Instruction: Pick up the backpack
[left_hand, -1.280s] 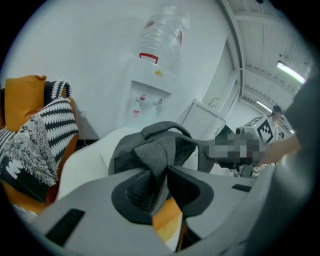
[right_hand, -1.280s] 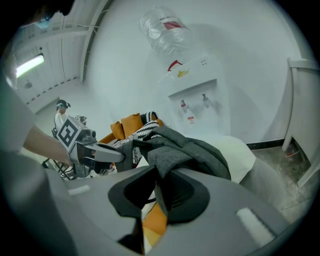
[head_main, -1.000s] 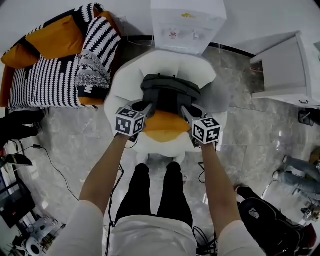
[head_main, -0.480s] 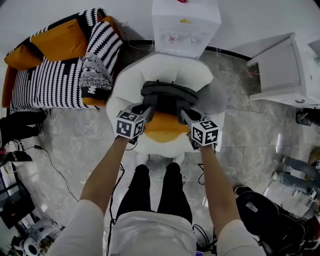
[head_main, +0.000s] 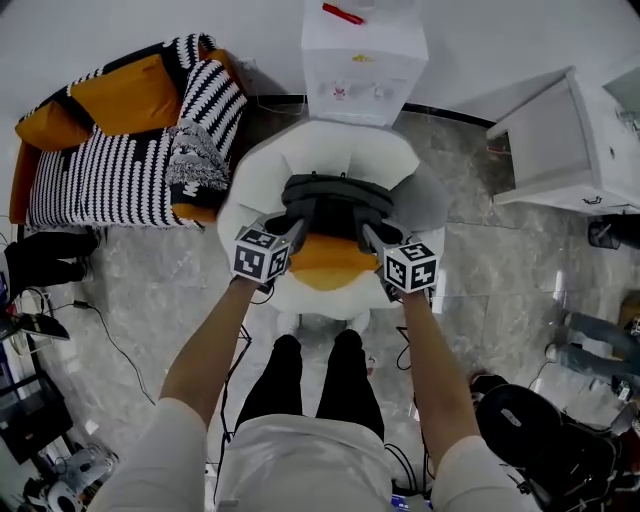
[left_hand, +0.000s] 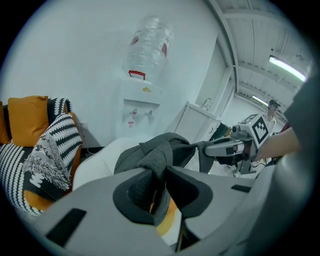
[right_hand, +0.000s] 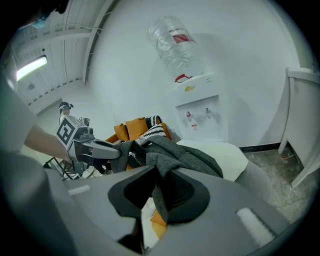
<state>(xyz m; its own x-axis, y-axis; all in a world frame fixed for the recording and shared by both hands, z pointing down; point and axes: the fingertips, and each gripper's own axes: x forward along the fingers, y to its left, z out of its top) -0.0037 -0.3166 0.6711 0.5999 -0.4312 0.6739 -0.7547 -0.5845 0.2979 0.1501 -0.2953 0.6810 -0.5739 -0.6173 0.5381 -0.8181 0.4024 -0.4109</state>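
Observation:
A dark grey backpack (head_main: 335, 195) hangs just over the orange cushion (head_main: 325, 262) of a white round chair (head_main: 260, 170). My left gripper (head_main: 298, 226) is shut on the bag's left strap; in the left gripper view the grey fabric (left_hand: 150, 152) is pinched between the jaws of that gripper (left_hand: 159, 176). On the other side, my right gripper (head_main: 368, 233) is shut on the right strap, with the fabric (right_hand: 180, 155) squeezed between the jaws of the right gripper (right_hand: 160, 182). Each gripper shows in the other's view, holding its side of the bag.
A white water dispenser (head_main: 362, 50) stands against the wall behind the chair. A striped sofa with orange cushions (head_main: 110, 165) is at the left, a white cabinet (head_main: 570, 140) at the right. Cables (head_main: 100, 320) and a black bag (head_main: 530, 430) lie on the floor.
Both grippers have risen a little with the backpack's straps still pinched, and the bag has come up with them over the cushion.

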